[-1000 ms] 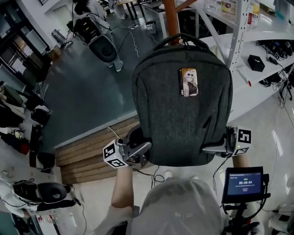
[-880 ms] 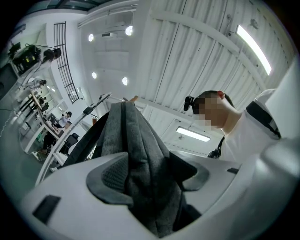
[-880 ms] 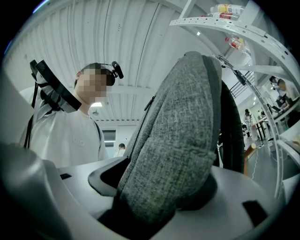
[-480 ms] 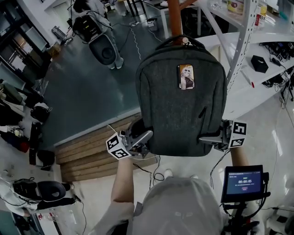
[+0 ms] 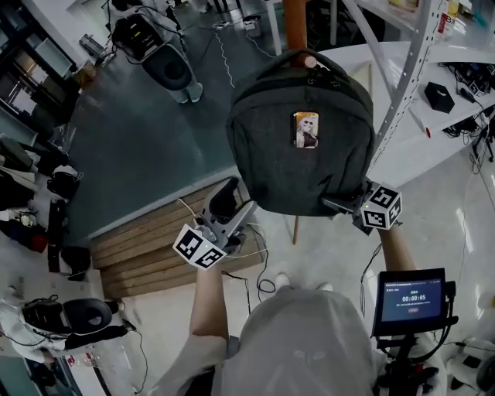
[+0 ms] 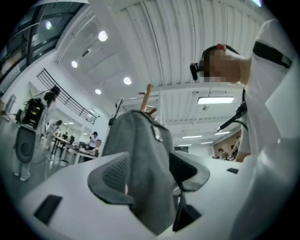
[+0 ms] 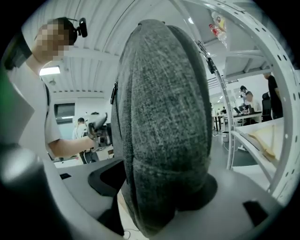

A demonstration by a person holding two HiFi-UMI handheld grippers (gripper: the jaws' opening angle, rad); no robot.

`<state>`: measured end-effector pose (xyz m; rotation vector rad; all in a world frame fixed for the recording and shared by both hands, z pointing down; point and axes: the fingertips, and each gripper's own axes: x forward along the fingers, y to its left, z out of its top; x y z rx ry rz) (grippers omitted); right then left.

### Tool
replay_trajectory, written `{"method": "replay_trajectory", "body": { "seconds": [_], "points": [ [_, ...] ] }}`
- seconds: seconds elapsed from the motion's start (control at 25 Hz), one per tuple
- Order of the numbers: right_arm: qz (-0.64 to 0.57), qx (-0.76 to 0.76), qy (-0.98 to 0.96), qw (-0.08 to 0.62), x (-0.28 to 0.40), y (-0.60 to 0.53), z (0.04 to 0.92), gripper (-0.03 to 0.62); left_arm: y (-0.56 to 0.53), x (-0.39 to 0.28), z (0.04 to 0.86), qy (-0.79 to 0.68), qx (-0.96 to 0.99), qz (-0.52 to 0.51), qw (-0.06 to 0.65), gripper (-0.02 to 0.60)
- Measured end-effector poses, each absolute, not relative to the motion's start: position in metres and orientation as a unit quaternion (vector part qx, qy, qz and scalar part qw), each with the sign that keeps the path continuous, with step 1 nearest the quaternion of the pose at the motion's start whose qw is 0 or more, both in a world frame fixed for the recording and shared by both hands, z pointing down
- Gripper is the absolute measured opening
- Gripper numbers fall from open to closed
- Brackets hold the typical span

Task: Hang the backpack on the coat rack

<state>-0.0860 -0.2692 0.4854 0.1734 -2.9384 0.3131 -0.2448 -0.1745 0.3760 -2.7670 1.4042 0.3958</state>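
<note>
A dark grey backpack [image 5: 302,147] with a small picture card on its front is held up against the orange-brown coat rack pole [image 5: 294,17]. Its top handle [image 5: 298,58] lies at a wooden peg [image 5: 310,62] on the pole; whether it is hooked over the peg I cannot tell. My left gripper [image 5: 238,215] is shut on the bag's lower left corner, and grey fabric [image 6: 140,178] fills its jaws. My right gripper [image 5: 340,206] is shut on the lower right edge, with the bag's side [image 7: 161,140] filling that view. In the left gripper view the pole [image 6: 146,96] shows above the bag.
A white shelf frame with perforated uprights [image 5: 410,69] and a white table [image 5: 441,124] stand to the right of the rack. Wooden steps [image 5: 147,247] and loose cables lie below. A screen on a stand [image 5: 411,295] is at lower right. Black equipment [image 5: 166,69] stands far left.
Both grippers have moved up and away from me, carrying the backpack toward the pole. Its handle now reaches the peg, and the bag looks smaller and higher.
</note>
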Motion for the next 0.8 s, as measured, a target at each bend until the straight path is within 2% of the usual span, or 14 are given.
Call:
{"method": "replay_trajectory", "body": {
  "seconds": [0.16,0.24,0.32,0.4,0.64,0.8],
  "points": [
    [0.105,0.056,-0.988,0.096,-0.1,-0.267,0.487,0.298,-0.165,-0.145,0.352,0.334,-0.937,0.086,0.053,0.247],
    [0.114,0.063,-0.987,0.092,-0.098,-0.271,0.491,0.298,-0.194,-0.111,0.354,0.344,-0.935,0.071,0.043,0.245],
    [0.137,0.086,-0.984,0.074,-0.092,-0.275,0.496,0.298,-0.233,-0.106,0.362,0.406,-0.912,0.065,0.012,0.228],
    [0.15,0.117,-0.981,0.038,-0.085,-0.272,0.497,0.298,-0.256,-0.116,0.367,0.449,-0.889,0.084,-0.026,0.132],
    [0.149,0.159,-0.973,-0.073,-0.069,-0.243,0.474,0.298,-0.259,-0.129,0.366,0.485,-0.865,0.116,-0.046,0.129],
    [0.129,0.237,-0.958,-0.097,-0.036,-0.245,0.467,0.298,-0.268,-0.127,0.374,0.476,-0.864,0.144,-0.077,0.129]
  ]
}}
